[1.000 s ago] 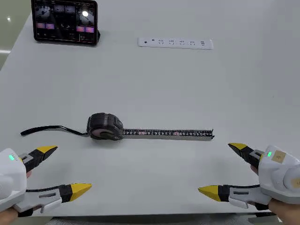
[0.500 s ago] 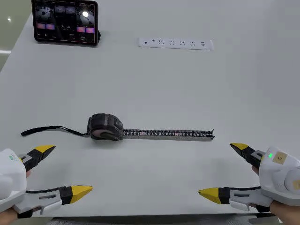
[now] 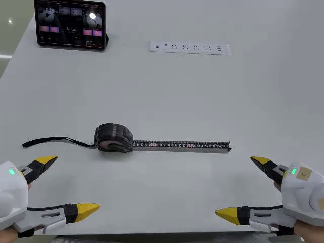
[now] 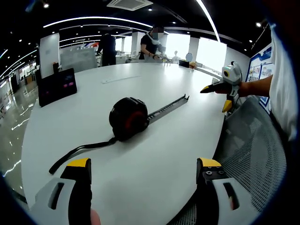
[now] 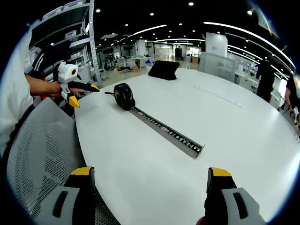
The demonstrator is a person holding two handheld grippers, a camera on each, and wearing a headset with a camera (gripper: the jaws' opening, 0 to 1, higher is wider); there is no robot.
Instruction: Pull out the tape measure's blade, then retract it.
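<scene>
White table (image 3: 202, 91), open-plan office (image 5: 140, 51); tape measure (image 3: 113, 137) blade (image 3: 181, 146) out; left gripper (image 3: 72, 183), right gripper (image 3: 238, 186) fingers (image 3: 83, 207) spread, empty.

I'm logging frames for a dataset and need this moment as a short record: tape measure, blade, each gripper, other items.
tape measure: black, lying on the white table, strap trailing from one end
blade: pulled out, flat on the table, nothing gripping it
left gripper: open, empty, apart from the tape measure
right gripper: open, empty, apart from the blade tip
other items: tablet and power strip at the table's far side
</scene>
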